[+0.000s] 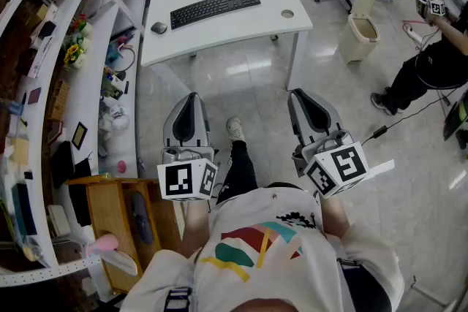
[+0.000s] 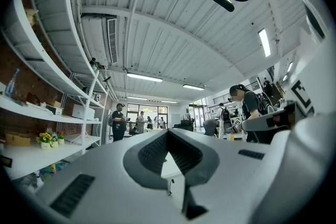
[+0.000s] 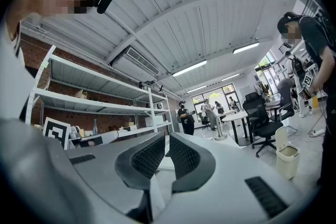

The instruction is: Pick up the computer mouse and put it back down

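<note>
Upper left of centre, on the white rectangular desk (image 1: 241,33), the small dark-grey rounded computer mouse (image 1: 159,28) sat untouched, so the pick-up looked not yet begun. Lower down, the left gripper (image 1: 191,96) was clenched empty, the right gripper (image 1: 298,93) likewise, both well short. The next move called for closing in and spreading jaws. It looked low, smooth, domed.

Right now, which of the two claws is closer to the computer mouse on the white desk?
Left. The left claw hangs short of the desk, nearly in line with the mouse. The right claw sits equally far back but well off to its right.
</note>
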Tool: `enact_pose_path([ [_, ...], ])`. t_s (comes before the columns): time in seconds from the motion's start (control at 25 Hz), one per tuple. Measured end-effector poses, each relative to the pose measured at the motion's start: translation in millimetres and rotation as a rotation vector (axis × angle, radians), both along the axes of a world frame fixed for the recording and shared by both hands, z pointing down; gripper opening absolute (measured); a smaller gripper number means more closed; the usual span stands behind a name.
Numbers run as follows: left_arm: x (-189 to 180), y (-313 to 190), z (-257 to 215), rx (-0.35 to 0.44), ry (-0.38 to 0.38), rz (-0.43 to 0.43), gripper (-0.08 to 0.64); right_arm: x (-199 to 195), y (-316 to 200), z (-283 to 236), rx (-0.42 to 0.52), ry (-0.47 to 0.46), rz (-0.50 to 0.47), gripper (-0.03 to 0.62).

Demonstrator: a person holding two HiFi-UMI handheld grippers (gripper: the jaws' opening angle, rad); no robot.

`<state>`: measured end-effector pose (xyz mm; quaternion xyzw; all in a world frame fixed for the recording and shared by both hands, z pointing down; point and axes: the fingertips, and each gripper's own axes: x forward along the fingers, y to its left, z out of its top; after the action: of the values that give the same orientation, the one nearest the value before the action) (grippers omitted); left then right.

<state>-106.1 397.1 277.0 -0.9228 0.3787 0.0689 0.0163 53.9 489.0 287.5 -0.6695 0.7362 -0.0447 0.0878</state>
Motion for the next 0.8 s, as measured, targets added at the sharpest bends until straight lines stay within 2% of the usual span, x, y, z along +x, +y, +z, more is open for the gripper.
enact_pose_path([
  [0.16,3.7,-58.3,16.8,-0.023,0.016,-0.020,0.043,8.9,-59.8,19.6,-0.013,0.029,0.006,0.015],
  [0.32,4.5,-140.1,22.4,-0.046,0.024,-0.032,0.043,10.8,-151.5,31.1,-0.059,0.031,-0.014,0.014],
  [0.6,9.2,-339.3,-0.1,-0.063,0.048,-0.037,0.043,8.6,-358.7,3.0,-0.067,0.023,-0.061,0.014],
  [0.8,20.7,-467.5,-16.6,-0.056,0.053,-0.003,0.043,17.6,-488.8,-4.9,-0.119,0.011,-0.031,0.015],
])
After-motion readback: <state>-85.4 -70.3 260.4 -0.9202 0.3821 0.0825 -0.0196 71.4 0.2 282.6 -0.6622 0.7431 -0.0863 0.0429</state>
